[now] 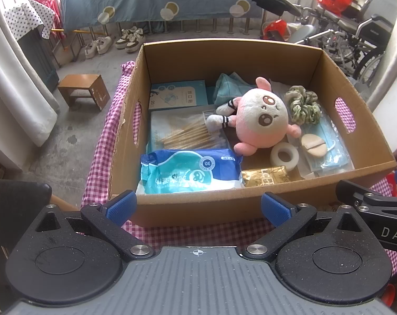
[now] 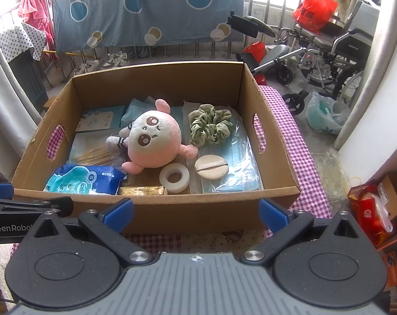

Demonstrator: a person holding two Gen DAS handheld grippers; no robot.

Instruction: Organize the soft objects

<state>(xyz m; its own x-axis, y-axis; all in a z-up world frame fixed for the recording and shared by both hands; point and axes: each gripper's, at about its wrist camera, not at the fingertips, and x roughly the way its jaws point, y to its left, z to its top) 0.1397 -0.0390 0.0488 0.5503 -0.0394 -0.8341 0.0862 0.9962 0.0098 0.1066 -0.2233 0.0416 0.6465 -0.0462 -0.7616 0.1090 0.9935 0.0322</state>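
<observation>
An open cardboard box (image 1: 251, 55) (image 2: 156, 77) stands on a pink checked cloth. Inside lie a pink plush toy (image 1: 261, 120) (image 2: 152, 139), a green scrunchie (image 1: 303, 105) (image 2: 211, 126), a beige powder puff (image 1: 312, 145) (image 2: 211, 169), a white tape roll (image 1: 284, 156) (image 2: 174, 178), a blue wipes pack (image 1: 190, 173) (image 2: 85, 179), blue face masks (image 1: 327, 144) (image 2: 237, 162), cotton swabs (image 1: 185, 134) and a teal cloth (image 1: 228, 86). My left gripper (image 1: 198, 207) is open and empty before the box's near wall. My right gripper (image 2: 195, 211) is open and empty there too.
A gold packet (image 1: 265, 177) (image 2: 143, 190) and a mask box (image 1: 177, 95) also lie in the box. A wooden stool (image 1: 84, 89) stands on the floor at left. Wheelchairs (image 2: 329, 44) and bags stand at right. A bedsheet (image 2: 145, 8) hangs behind.
</observation>
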